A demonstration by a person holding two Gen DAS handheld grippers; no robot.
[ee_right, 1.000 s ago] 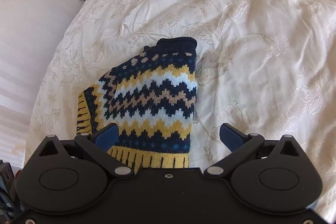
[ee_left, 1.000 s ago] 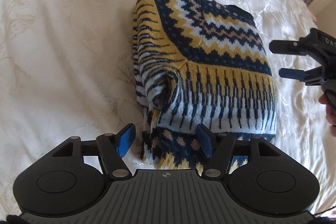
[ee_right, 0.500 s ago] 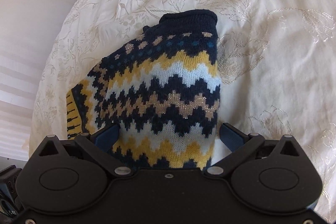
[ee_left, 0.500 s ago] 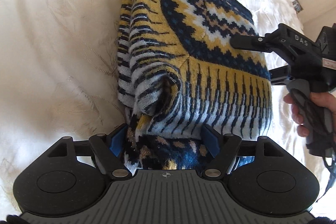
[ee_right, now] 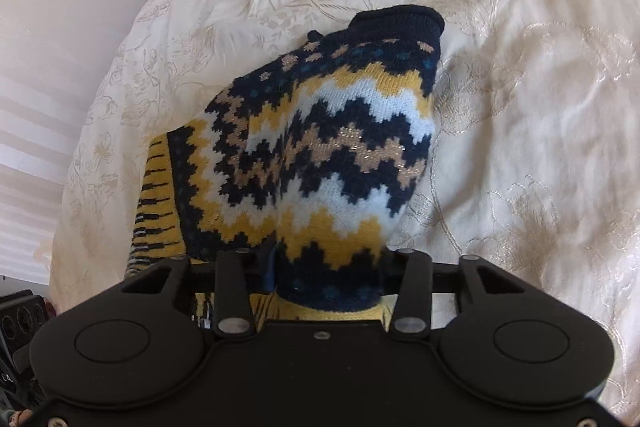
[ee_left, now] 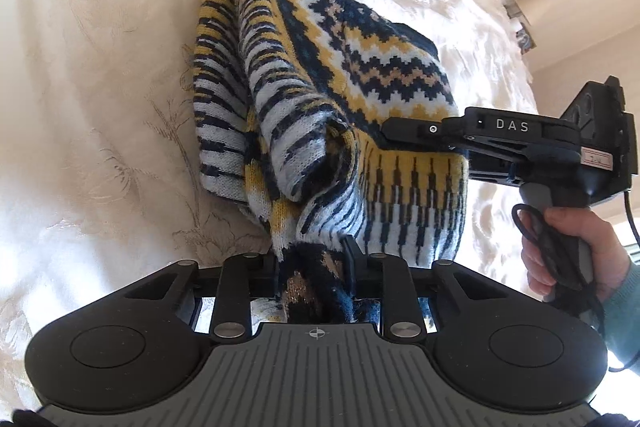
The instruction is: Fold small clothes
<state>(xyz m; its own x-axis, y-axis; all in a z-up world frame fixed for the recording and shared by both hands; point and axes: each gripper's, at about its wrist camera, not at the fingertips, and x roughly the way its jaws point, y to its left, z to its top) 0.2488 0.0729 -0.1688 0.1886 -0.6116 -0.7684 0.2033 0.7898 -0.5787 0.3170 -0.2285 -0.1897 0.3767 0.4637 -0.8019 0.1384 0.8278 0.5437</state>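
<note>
Two grippers: both are clamped on one knitted sweater (ee_left: pixel 352 115), which is bunched and partly raised above a cream bedspread (ee_left: pixel 100 107).
Bedspread: patterned cream cloth fills the left of the left wrist view; the sweater's striped folds rest on it there.
Left gripper (ee_left: pixel 311 263): its jaws are drawn in on a dark, speckled hem edge at the near end of the sweater, with cloth pinched between them.
Sweater: navy, yellow, white and tan zigzag bands, with striped layers sagging in a loose roll just ahead of the left gripper.
Right gripper (ee_left: pixel 386 137): it comes in from the right side, its fingers closed over the yellow-and-navy band; in its own view it grips a thick wad of the knit (ee_right: pixel 328 271).
Hand (ee_left: pixel 568 251): it holds the right gripper's handle, farthest right, with a teal sleeve at the wrist.
Step in hand: likely carrying the held edge over for the next fold.
Doing it well: keep both grips level and move them together, holding the edge taut so the sagging roll flattens rather than creases; lay it down squarely before letting go.
</note>
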